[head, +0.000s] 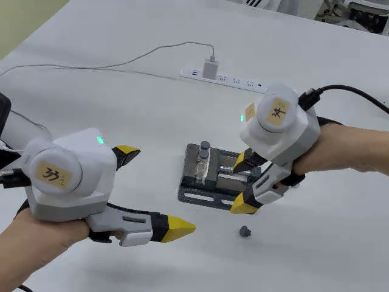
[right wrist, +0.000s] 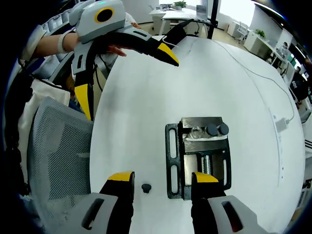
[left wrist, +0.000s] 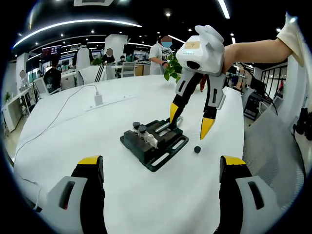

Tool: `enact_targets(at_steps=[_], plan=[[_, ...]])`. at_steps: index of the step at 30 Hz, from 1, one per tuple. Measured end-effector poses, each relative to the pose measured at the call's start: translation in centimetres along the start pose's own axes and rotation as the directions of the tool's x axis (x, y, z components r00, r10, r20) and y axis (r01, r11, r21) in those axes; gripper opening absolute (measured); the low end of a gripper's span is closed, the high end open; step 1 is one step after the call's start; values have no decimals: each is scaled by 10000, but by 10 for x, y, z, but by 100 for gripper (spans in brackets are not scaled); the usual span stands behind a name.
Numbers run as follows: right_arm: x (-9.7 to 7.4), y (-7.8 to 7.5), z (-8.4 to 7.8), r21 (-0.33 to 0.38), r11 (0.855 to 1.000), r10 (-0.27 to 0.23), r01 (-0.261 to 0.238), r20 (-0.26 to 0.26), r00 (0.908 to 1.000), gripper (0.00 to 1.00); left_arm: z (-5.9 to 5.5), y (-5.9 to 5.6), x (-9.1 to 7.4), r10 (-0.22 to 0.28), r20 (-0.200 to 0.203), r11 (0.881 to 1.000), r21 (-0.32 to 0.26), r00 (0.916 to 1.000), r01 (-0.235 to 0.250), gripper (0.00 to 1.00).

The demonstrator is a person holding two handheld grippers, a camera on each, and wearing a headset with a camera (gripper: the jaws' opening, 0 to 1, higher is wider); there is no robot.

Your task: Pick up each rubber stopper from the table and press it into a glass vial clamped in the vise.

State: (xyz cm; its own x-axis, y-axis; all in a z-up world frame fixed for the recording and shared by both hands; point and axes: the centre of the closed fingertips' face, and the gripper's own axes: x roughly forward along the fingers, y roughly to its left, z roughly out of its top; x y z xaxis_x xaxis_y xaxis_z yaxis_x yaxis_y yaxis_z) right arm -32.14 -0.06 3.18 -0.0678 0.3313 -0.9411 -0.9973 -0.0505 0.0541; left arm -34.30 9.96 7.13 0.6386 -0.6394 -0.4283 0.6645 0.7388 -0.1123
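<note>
While stopper (head: 244, 231) lies beside vise (head: 200, 196), power strip (head: 234, 80) well behind.

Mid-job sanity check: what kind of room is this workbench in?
Probably an open-plan lab or office. The vise sits on a big white table; behind it are people and a plant, under long ceiling strip lights.

This is an open-plan office used as a lab space. Long white ceiling light strips (left wrist: 73, 22) run above desks where several people (left wrist: 158, 51) stand near a leafy green potted plant (left wrist: 170, 73). A grey mesh office chair (right wrist: 53, 146) sits at one edge of the large white tabletop (left wrist: 204, 190). A white power strip (head: 225, 78) lies near the far edge, and a small black metal vise (left wrist: 151, 148) stands mid-table.
</note>
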Motion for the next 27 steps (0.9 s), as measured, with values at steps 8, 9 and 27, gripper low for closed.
enact_targets(at_steps=[8, 9, 27], plan=[[3, 14, -15, 181, 9998, 114, -112, -130, 9999, 41, -3, -6, -2, -12, 55, 10000, -5, 10000, 12, 99], [4, 16, -16, 214, 9997, 152, -149, -135, 9998, 40, -3, -7, -2, -19, 59, 10000, -4, 10000, 19, 99], [33, 27, -41, 273, 9973, 707, -689, -725, 9949, 23, -19, -15, -5, 12, 38, 9995, -319, 10000, -10, 98]])
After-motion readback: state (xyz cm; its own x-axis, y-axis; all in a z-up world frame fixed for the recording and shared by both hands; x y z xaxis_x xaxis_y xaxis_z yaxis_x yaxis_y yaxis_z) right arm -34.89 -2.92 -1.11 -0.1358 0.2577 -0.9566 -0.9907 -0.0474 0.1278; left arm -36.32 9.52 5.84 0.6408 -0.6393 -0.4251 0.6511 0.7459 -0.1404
